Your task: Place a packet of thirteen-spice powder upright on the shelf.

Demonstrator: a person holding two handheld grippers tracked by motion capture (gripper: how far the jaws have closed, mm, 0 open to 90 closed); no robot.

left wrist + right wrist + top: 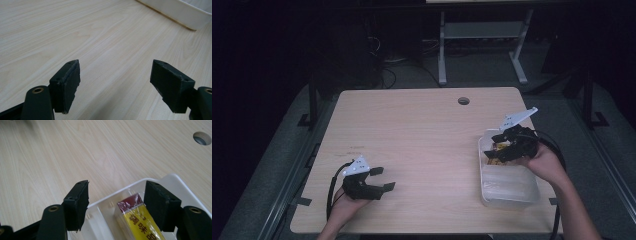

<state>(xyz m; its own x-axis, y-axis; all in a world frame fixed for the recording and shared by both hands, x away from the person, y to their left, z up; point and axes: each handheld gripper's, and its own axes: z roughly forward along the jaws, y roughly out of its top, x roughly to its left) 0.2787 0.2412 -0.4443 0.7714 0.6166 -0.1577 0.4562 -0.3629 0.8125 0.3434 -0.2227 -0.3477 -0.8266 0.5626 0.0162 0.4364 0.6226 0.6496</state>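
Observation:
A white plastic tray (508, 202) stands at the right side of the wooden table (422, 135). At the tray's far end lies a yellow and dark red packet (136, 217) with printed characters, wrapped in clear film. My right gripper (116, 195) hovers over that end of the tray (175, 178), jaws open, with the packet below and between them; the pads do not press on it. In the high view the right gripper (493, 146) hides most of the packet. My left gripper (383, 178) rests open near the front left over bare wood, nothing between its jaws (115, 75).
A round cable hole (463, 100) sits near the table's far edge, also in the right gripper view (202, 138). The tray's corner (180, 12) lies ahead of the left gripper. Bare wood spans the table's middle. A desk frame (442, 55) stands on the dark floor beyond.

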